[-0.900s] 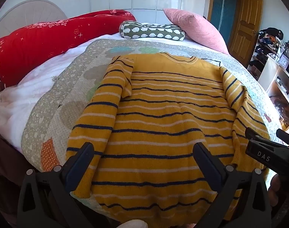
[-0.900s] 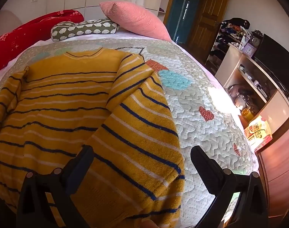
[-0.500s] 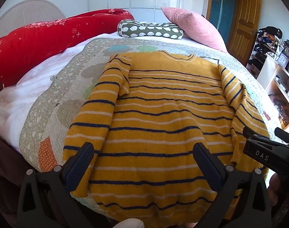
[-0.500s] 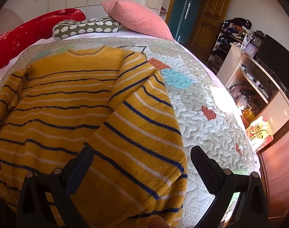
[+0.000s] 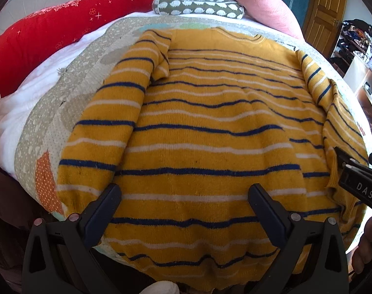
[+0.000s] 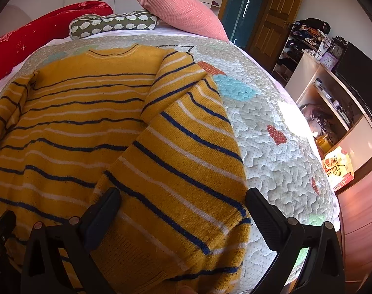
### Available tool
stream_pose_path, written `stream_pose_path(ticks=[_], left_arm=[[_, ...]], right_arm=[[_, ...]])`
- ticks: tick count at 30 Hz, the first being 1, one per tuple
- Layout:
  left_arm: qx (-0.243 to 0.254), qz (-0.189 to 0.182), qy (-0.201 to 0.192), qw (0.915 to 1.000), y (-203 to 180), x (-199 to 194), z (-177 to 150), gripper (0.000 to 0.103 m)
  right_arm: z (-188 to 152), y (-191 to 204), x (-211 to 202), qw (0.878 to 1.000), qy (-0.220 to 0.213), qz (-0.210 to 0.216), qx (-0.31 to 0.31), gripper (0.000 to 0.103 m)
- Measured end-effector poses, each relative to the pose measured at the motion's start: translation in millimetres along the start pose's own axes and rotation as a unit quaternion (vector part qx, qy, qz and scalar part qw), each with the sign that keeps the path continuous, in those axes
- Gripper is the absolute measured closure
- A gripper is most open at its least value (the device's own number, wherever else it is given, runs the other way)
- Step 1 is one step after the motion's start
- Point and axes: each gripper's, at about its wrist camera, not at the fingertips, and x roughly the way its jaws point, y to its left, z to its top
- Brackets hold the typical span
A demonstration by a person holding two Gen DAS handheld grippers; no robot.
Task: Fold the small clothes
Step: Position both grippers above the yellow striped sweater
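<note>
The striped yellow sweater (image 5: 205,127) lies lengthwise away from both wide-open grippers, the right gripper (image 6: 182,210) apparently straddling its right sleeve (image 6: 186,161), left gripper (image 5: 184,208) over the hem.

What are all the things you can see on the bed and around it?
Sweater: one, mustard yellow with navy and white stripes, flat on the quilt, sleeves folded along its sides.
Quilt: one, pale with coloured patches, covering the bed.
Red bolster: one, far left of the bed.
Hedgehog-print pillow: one, olive and white, at the head.
Pink pillow: one, at the head.
Wooden door: one, brown, right wall.
Clock: one, on the white shelf unit.
Left gripper: black, open, above the hem.
Right gripper: black, open, over the right sleeve.
</note>
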Motion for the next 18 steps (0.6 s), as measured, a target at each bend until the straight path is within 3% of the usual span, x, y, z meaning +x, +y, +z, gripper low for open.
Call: stream_pose_path(ticks=[18], left_arm=[[0.006,0.012,-0.009,0.9999,-4.2,6.1,-11.5,0.0]], right_arm=[[-8.6,-12.4,20.1,0.998,0.025,0.042,0.036,0.001]])
